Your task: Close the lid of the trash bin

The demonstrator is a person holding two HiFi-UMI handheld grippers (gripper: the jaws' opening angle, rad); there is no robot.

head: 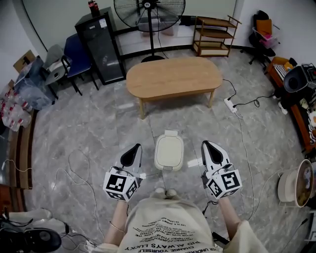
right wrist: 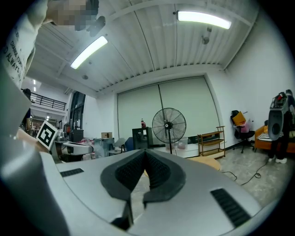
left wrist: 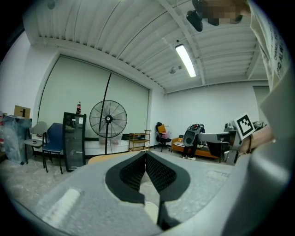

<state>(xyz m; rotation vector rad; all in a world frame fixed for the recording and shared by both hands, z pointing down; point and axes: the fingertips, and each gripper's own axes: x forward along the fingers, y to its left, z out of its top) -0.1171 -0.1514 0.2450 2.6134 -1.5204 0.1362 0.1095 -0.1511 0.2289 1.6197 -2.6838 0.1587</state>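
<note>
Head view — cream rounded plastic trash bin (head: 169,152) lies just ahead, midway between left gripper (head: 134,148) and right gripper (head: 206,144) — both pressed together, empty.

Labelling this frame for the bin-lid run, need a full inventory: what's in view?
trash bin: 1, cream, floor between the grippers, lid down
table: 1, light wood, oval, beyond the bin
cabinet: 1, black, far left by the wall
fan: 1, black, far wall, centre
shelf: 1, wooden, right of the fan
chair: 1, blue, left of the cabinet
power strip: 1, white, floor right of the table
left gripper: 1, pale grey and black, jaws shut, empty
right gripper: 1, pale grey and black, jaws shut, empty
</note>
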